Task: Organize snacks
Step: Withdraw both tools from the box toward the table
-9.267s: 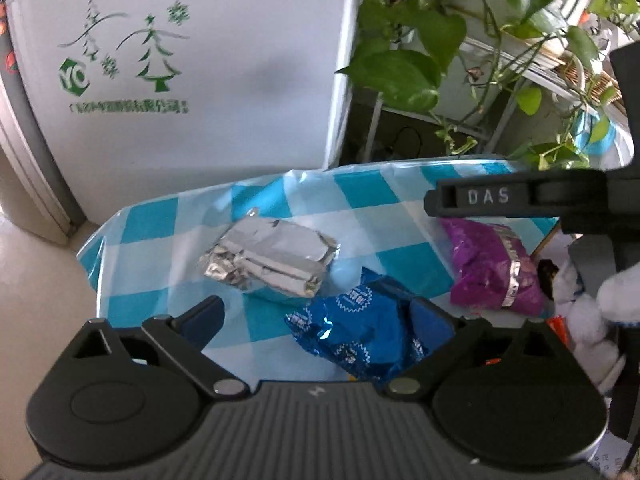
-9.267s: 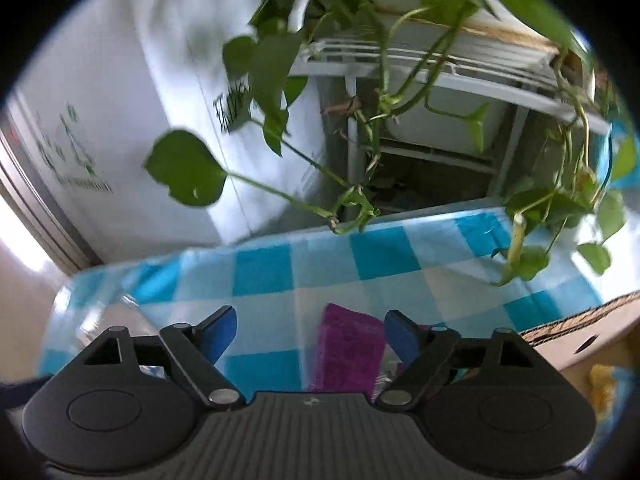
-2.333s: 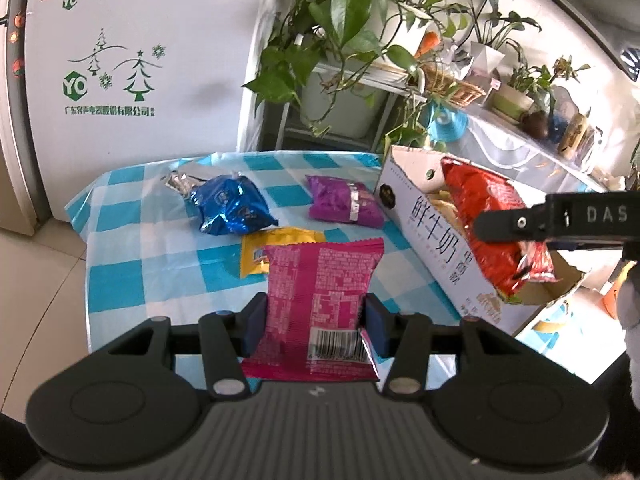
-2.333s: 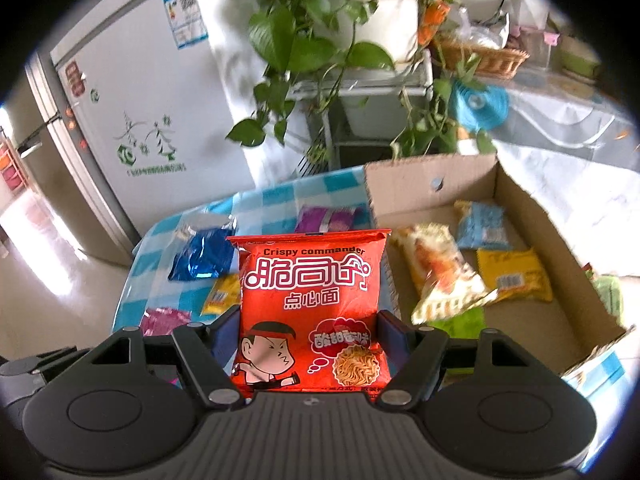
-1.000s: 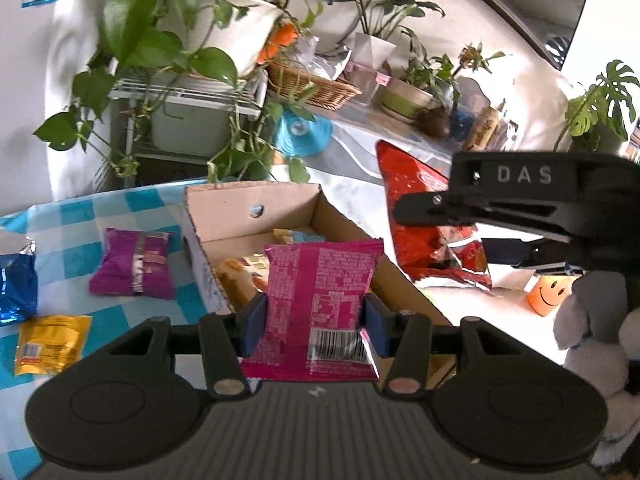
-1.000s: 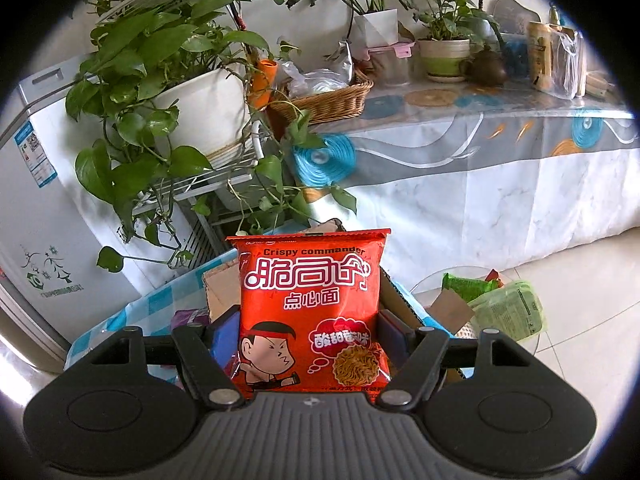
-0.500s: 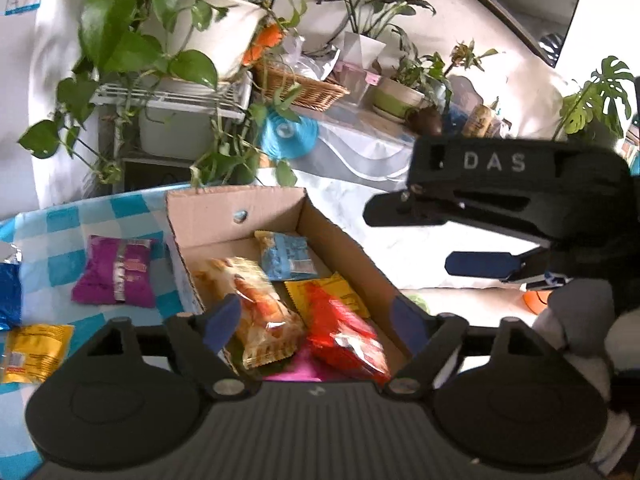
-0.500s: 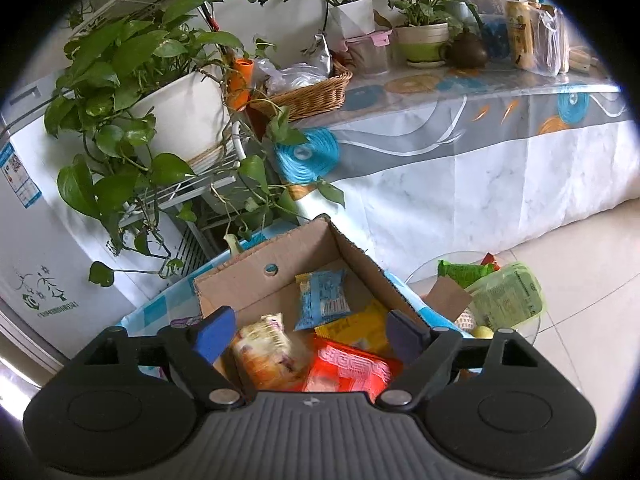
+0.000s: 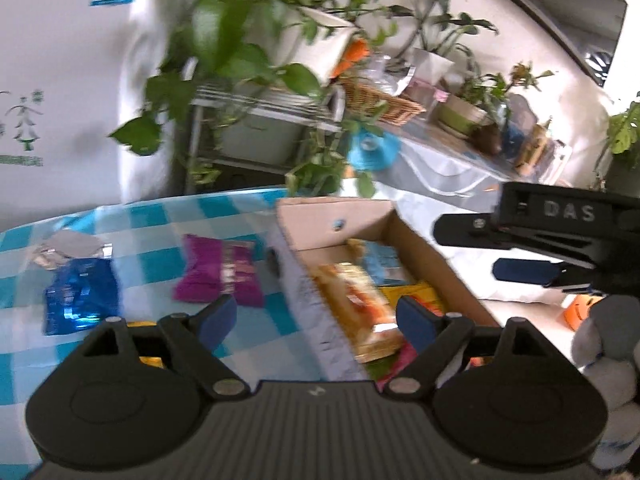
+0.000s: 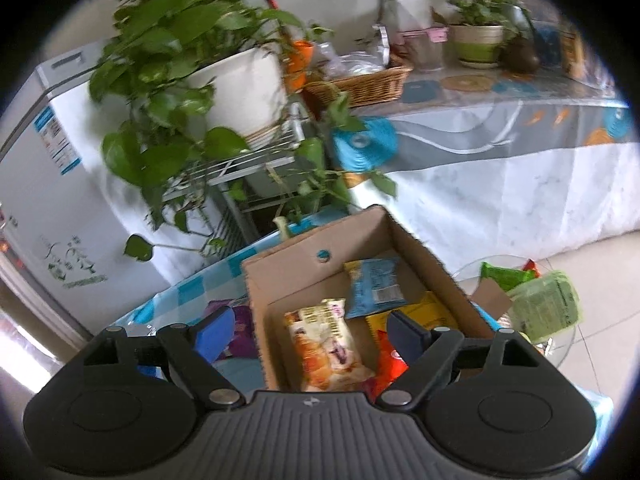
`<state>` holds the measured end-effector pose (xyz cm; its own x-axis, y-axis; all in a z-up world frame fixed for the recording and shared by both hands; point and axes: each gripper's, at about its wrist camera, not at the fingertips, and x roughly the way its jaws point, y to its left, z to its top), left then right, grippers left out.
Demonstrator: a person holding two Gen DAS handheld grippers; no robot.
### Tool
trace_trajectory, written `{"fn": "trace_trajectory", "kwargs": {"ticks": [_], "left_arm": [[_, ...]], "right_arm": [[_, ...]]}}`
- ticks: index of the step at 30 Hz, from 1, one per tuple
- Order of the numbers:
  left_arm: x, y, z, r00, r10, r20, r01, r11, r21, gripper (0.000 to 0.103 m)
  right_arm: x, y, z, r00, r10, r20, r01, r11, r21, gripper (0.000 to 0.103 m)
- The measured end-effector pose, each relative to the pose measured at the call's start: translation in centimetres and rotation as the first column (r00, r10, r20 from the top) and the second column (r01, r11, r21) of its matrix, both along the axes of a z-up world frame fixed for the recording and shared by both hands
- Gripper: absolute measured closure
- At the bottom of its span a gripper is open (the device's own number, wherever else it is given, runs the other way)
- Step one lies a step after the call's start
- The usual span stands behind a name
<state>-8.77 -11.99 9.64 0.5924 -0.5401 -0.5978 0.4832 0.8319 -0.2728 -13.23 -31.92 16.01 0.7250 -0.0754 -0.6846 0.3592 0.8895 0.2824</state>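
Note:
A cardboard box [image 9: 304, 224] [image 10: 276, 272] sits at the right end of the blue checked table [image 9: 152, 216]. It holds several snack packs, among them an orange bread pack [image 10: 324, 344], a blue pack [image 10: 376, 286], a yellow pack [image 10: 430, 312] and a red pack [image 10: 390, 364]. On the table lie a purple pack [image 9: 220, 276], a blue foil pack [image 9: 80, 296], a silver pack [image 9: 68, 248] and a yellow pack [image 9: 146, 326]. My left gripper [image 9: 316, 316] is open and empty above the box's left wall. My right gripper [image 10: 308, 332] is open and empty above the box, and shows in the left wrist view [image 9: 520, 252].
A white fridge [image 10: 44, 184] stands behind the table. A metal rack with potted trailing plants [image 10: 224, 92] stands behind the box. A long cloth-covered counter [image 10: 500, 128] with pots and a basket runs to the right. Green packets [image 10: 540, 304] lie on a low glass stand.
Both grippers let go of their packs about half a second ago; the red and pink packs now lie in the box. The left gripper has since swung left, back over the table.

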Motion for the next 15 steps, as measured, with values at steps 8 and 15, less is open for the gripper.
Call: {"fn": "trace_trajectory", "kwargs": {"ticks": [8, 15], "left_arm": [[2.8, 4.8, 0.3, 0.995, 0.095, -0.022, -0.094, 0.995, 0.046, 0.014], [5.8, 8.7, 0.3, 0.98, 0.195, -0.041, -0.19, 0.977, 0.093, 0.012]], "right_arm": [[1.3, 3.2, -0.1, 0.993, 0.122, 0.007, -0.121, 0.992, -0.028, 0.015], [2.6, 5.8, -0.3, 0.975, 0.221, 0.013, -0.22, 0.975, -0.031, 0.015]]}}
